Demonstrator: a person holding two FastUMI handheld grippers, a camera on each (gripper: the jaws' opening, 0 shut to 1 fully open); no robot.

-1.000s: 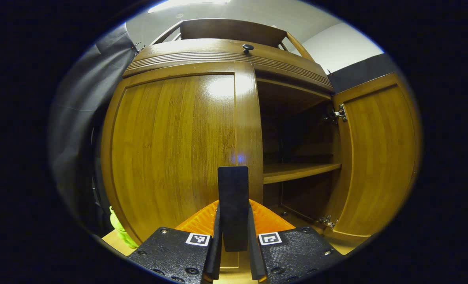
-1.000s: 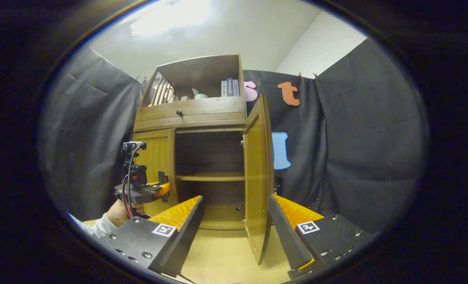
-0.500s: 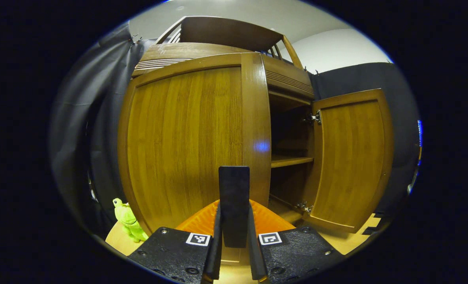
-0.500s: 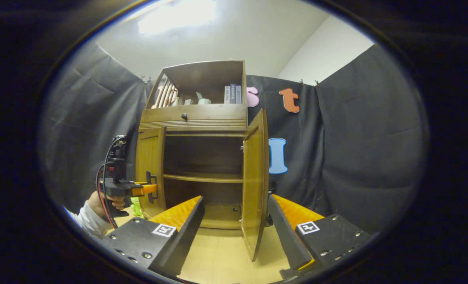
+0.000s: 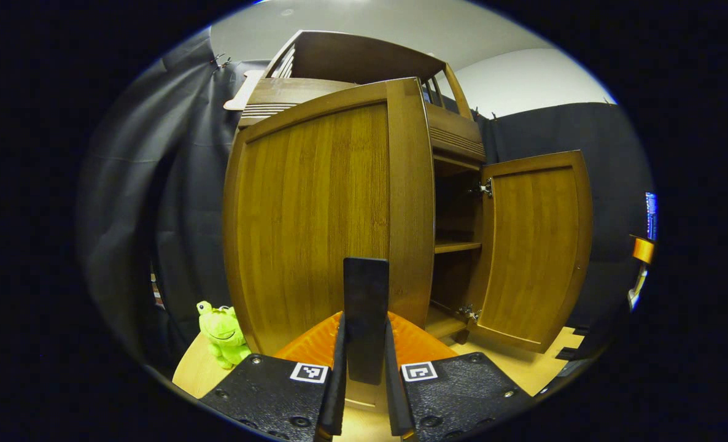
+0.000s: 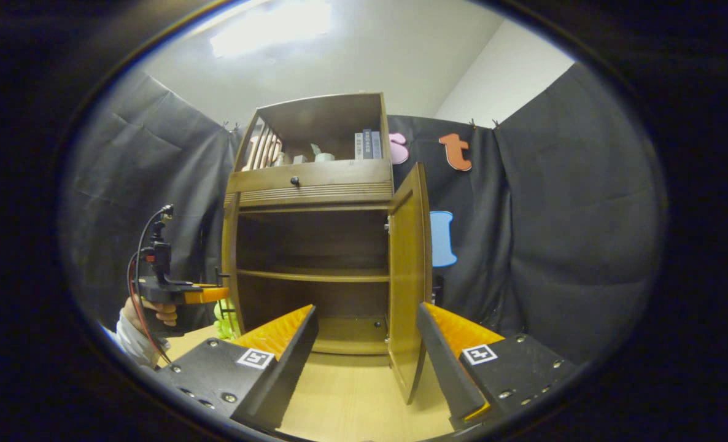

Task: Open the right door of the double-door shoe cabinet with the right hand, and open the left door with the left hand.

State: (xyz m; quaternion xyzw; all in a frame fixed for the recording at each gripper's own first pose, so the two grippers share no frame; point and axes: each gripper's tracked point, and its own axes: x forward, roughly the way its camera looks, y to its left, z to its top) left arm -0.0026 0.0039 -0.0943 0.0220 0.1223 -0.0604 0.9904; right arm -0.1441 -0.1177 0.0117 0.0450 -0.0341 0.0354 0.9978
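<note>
The double-door shoe cabinet [image 6: 315, 258] stands on the pale wooden surface [image 6: 352, 399] straight ahead of the right gripper [image 6: 367, 353], whose fingers are spread wide and hold nothing; the right door [image 6: 408, 288] stands edge-on between them, farther off and touching neither, and I judge it fully open. In the left gripper view the left gripper [image 5: 364, 344] has its fingers pressed on a dark flat handle [image 5: 365, 307] that rises between them, and the left door [image 5: 330, 215] fills the space just beyond the fingertips, swung well out from the cabinet front. Both doors look like stiff, glossy wooden panels on metal hinges [image 5: 485, 187]; I would expect them to swing in a fixed arc with little effort, and the smooth face offers nothing to pinch, so the handle at the free edge is the place to hold. Pulling off that arc would likely strain the hinges or slip the grip. How the handle joins the door is hidden behind the fingers, and the left door's hinges cannot be seen. In the right gripper view the left door is a thin sliver [image 6: 228, 258] at the cabinet's edge, so its exact angle is hard to judge. A green plush frog [image 5: 223, 331] sits beside the cabinet, to the left of the left fingers.
</note>
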